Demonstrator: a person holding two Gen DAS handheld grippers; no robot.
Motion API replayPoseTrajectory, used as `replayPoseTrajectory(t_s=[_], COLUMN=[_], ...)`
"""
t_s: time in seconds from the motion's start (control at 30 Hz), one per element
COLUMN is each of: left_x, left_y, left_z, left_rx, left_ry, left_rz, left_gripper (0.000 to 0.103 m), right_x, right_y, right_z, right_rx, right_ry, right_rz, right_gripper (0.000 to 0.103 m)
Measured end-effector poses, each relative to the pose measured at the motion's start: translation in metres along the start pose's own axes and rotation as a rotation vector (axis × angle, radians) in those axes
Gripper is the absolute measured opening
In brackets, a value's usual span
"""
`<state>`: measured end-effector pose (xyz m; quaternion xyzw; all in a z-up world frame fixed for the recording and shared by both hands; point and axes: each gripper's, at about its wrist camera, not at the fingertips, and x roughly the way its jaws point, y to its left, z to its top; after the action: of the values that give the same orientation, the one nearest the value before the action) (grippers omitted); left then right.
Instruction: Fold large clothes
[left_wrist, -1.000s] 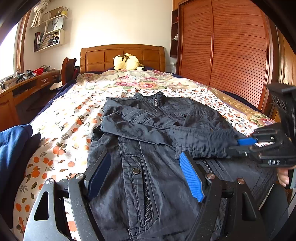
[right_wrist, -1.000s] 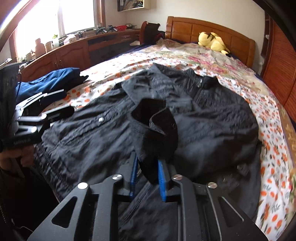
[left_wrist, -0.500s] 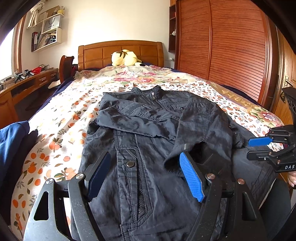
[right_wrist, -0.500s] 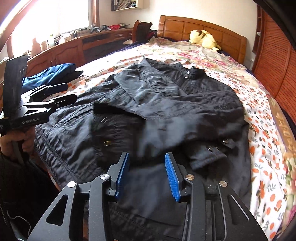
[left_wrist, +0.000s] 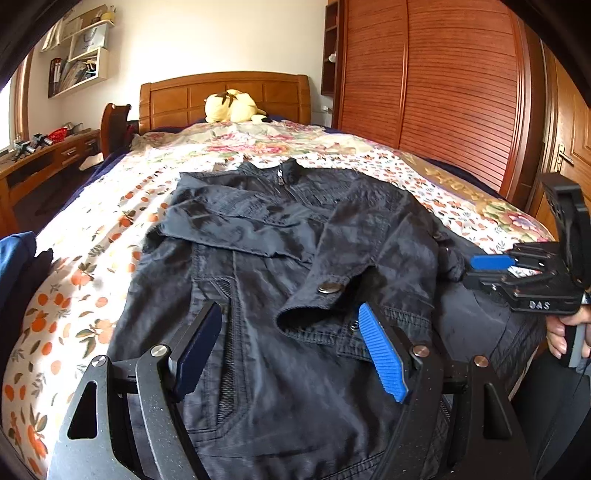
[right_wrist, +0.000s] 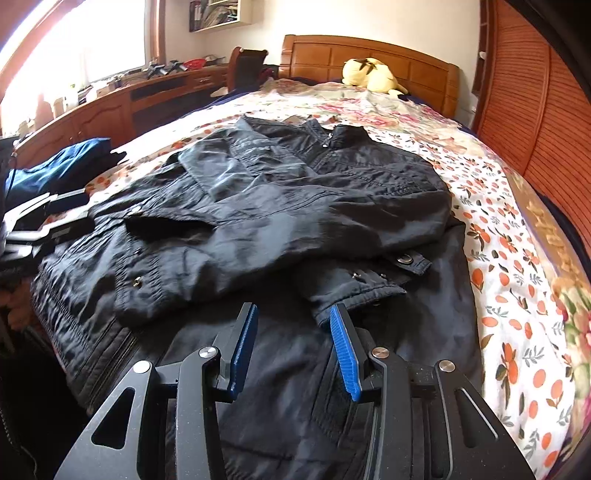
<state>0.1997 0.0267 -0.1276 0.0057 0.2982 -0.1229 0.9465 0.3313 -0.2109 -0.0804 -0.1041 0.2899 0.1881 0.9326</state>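
Lying sleeves-folded on bed (left_wrist: 92, 258), black jacket (left_wrist: 295, 258), left tool (left_wrist: 291, 350) and right tool (right_wrist: 291, 350) gaping (nothing gripped)

— What do your tools look like from where you stand?

— My left gripper (left_wrist: 290, 349) is a matte black frame, faintly speckled, with triangular cut-outs in its arms and round silver screws at the pivots. Its fingers carry ribbed pads (left_wrist: 382, 356): one bright blue, the other looks dark navy in shadow.

— And the other one?

— My right gripper (right_wrist: 293, 350) is the same build: black arms, silver screws, blue ribbed pads. Seen from the side, its body bears white letters reading "DAS".

— Anything of you yourself?

— Only my right hand (left_wrist: 563, 332), wrapped round the black handle.
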Motion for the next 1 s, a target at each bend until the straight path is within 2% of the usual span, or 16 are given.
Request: replayPoseTrajectory(t_s=[0.1, 0.2, 0.4, 0.5, 0.67, 0.8, 0.87, 0.93, 1.0], left_x=[0.006, 0.012, 0.026, 0.031, 0.038, 0.043, 0.045, 0.046, 0.043], left_y=[-0.006, -0.011, -0.011, -0.010, -0.011, -0.012, -0.012, -0.011, -0.009], left_z=[0.000, 0.003, 0.006, 0.008, 0.004, 0.001, 0.000, 0.000, 0.002], left_rx=[0.008, 0.015, 0.013, 0.006, 0.011, 0.026, 0.037, 0.048, 0.057], left_ry=[0.006, 0.014, 0.044, 0.057, 0.087, 0.102, 0.109, 0.109, 0.096], left_rz=[-0.002, 0.003, 0.024, 0.030, 0.042, 0.054, 0.065, 0.083, 0.099], left_gripper=[0.077, 0.072, 0.071, 0.070, 0.061, 0.036, 0.029, 0.010, 0.005], right_x=[0.006, 0.012, 0.017, 0.016, 0.017, 0.013, 0.012, 0.012, 0.011], right_y=[-0.001, -0.004, -0.010, -0.005, 0.001, -0.004, -0.007, -0.009, -0.010], right_z=[0.002, -0.006, -0.024, -0.027, -0.027, -0.028, -0.029, -0.028, -0.028], right_rx=[0.024, 0.050, 0.086, 0.061, 0.006, 0.014, 0.023, 0.036, 0.043], right_ry=[-0.025, -0.047, -0.008, -0.009, -0.008, -0.012, -0.013, -0.015, -0.019], right_rz=[0.009, 0.026, 0.039, 0.017, -0.016, -0.019, -0.024, -0.024, -0.026], right_gripper=[0.042, 0.042, 0.042, 0.042, 0.042, 0.043, 0.043, 0.043, 0.043])
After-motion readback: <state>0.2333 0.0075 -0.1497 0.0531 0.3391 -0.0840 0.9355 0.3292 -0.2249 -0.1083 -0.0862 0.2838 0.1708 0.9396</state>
